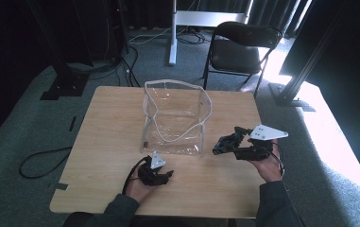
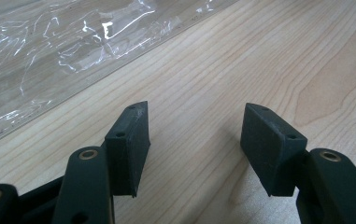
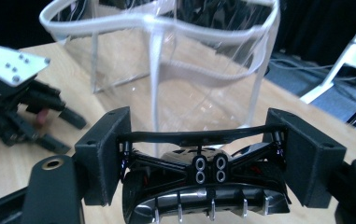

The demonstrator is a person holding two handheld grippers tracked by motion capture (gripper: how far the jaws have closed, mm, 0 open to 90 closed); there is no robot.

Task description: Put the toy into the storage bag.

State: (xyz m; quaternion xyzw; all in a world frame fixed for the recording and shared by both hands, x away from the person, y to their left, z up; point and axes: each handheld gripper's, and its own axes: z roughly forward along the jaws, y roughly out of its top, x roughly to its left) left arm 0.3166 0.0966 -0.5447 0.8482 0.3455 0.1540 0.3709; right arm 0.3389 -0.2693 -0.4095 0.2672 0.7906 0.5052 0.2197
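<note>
Starting with the room, a grey carpeted floor (image 1: pixel 21 127) and a black folding chair (image 1: pixel 239 49) are seen beyond a pale, square wooden table (image 1: pixel 111 142) – smooth and level, so little is offered to stop things sliding. Near the table's middle a clear, soft plastic bag with white trim (image 1: pixel 175 118) is stood upright, its mouth open; it is judged light, floppy and easily tipped. Just right of it the right gripper (image 1: pixel 221 145) is held above the table, its jaws closed across a glossy black plastic piece with a row of teeth (image 3: pixel 203 196) – apparently a hair claw. That piece is judged light, stiff and slippery, best gripped across its flat sides. The left gripper (image 2: pixel 194 135) is rested by the bag's front, jaws apart, nothing held.
</note>
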